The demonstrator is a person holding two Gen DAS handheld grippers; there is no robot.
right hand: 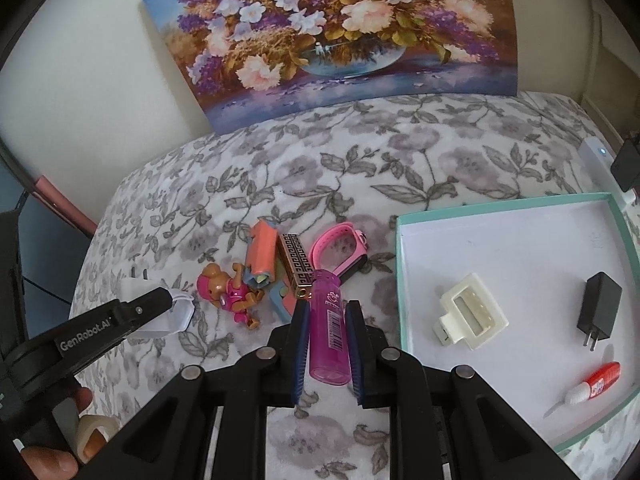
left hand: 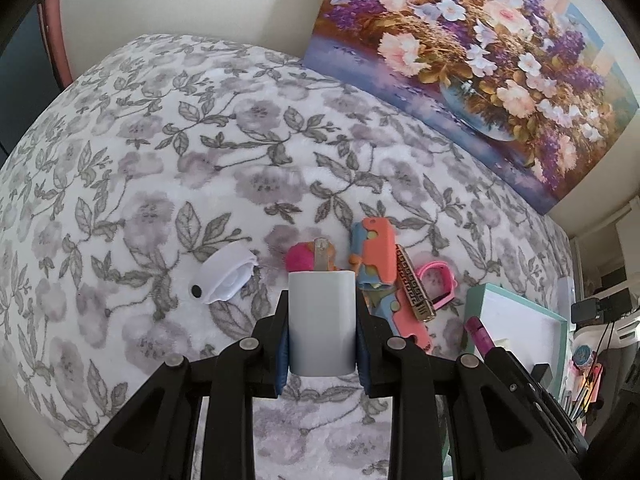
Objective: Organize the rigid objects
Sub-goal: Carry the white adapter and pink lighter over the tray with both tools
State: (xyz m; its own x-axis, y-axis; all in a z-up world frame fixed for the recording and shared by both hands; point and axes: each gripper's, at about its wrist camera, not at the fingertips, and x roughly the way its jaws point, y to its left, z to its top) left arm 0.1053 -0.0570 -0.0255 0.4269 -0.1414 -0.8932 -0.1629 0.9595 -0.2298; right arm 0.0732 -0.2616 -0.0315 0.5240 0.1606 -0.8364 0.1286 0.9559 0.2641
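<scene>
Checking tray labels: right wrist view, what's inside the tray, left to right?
Cream hair clip → glue tube → black charger, all lying apart in the tray.

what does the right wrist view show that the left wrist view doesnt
Only the right wrist view shows the inside of the teal box: a cream hair clip, a black charger and a red-capped glue tube. It also shows a hand and the toy bear's face.

Only the left wrist view shows the white charger squarely between the left gripper pads, and the white cap in full.

Both show the pink tube in the right gripper, the orange toy, the patterned lighter, the pink watch and the flower painting.
</scene>
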